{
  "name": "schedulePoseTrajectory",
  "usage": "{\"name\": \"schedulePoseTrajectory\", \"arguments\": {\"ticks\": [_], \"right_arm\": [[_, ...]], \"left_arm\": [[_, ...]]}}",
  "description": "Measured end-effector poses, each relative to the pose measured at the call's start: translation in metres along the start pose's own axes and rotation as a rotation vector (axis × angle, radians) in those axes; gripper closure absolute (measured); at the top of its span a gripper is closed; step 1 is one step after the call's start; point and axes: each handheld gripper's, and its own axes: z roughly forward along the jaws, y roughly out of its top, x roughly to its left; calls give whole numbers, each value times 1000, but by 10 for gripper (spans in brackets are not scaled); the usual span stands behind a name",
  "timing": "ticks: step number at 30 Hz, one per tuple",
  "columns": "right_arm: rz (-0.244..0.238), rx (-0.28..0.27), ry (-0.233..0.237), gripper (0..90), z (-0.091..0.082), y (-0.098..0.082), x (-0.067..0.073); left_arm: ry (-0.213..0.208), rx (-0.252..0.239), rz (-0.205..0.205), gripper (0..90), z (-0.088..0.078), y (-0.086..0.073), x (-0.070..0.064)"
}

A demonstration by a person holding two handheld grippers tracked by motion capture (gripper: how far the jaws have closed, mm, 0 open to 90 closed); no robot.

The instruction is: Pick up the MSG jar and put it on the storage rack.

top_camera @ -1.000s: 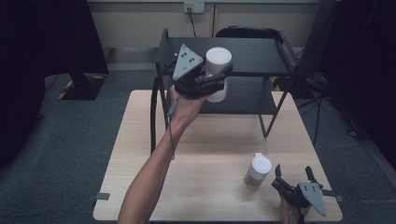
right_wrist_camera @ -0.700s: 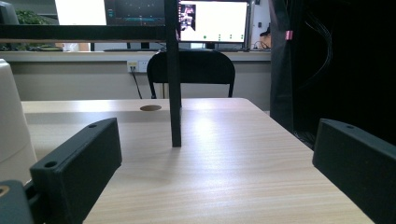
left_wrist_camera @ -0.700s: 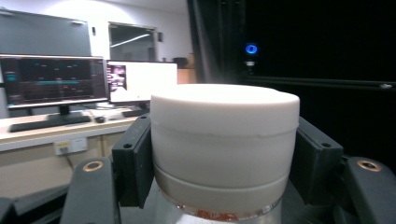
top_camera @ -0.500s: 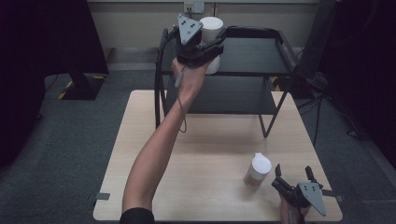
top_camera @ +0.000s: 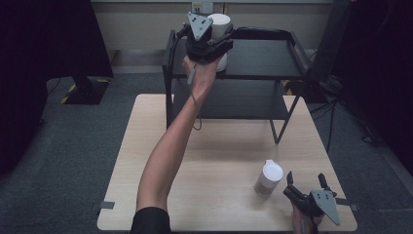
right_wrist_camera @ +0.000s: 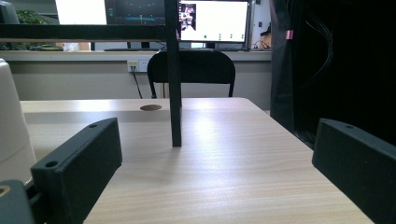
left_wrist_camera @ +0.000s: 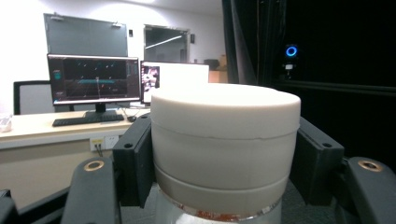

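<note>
My left gripper (top_camera: 216,46) is raised over the top shelf of the black rack (top_camera: 272,58), shut on a white-lidded jar (top_camera: 220,29). In the left gripper view the jar's wide white lid (left_wrist_camera: 225,135) sits clamped between both jaws, with clear glass showing below it. A second jar (top_camera: 268,177) with a white lid stands on the wooden table (top_camera: 146,161) at the front right. Just right of it my right gripper (top_camera: 306,184) rests low on the table, open and holding nothing. That jar's side (right_wrist_camera: 11,135) shows at the left edge of the right gripper view.
The two-tier black rack stands across the table's back edge; one of its legs (right_wrist_camera: 173,74) rises ahead of the right gripper. A black chair (right_wrist_camera: 191,70) and monitors (left_wrist_camera: 93,77) lie beyond the table. Dark curtains flank both sides.
My left arm has stretched forward and up, carrying the jar from in front of the rack to above its top shelf. The right gripper and the other jar have stayed put.
</note>
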Motion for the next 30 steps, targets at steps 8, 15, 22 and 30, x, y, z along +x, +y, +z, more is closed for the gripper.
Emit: {"name": "schedulePoseTrajectory", "arguments": {"ticks": [8,15,22,30], "right_arm": [[0,-4,-1,1,0,-1,0],[0,-4,0,1,0,-1,0],[0,-4,0,1,0,-1,0],[-1,-3,-4,1,0,-1,1]], "left_arm": [[0,11,0,342,0,2,1],[28,19,25,155,-3,5,-2],[60,5,-12,0,-11,-1,1],[48,-14,-17,0,-27,3,3]]}}
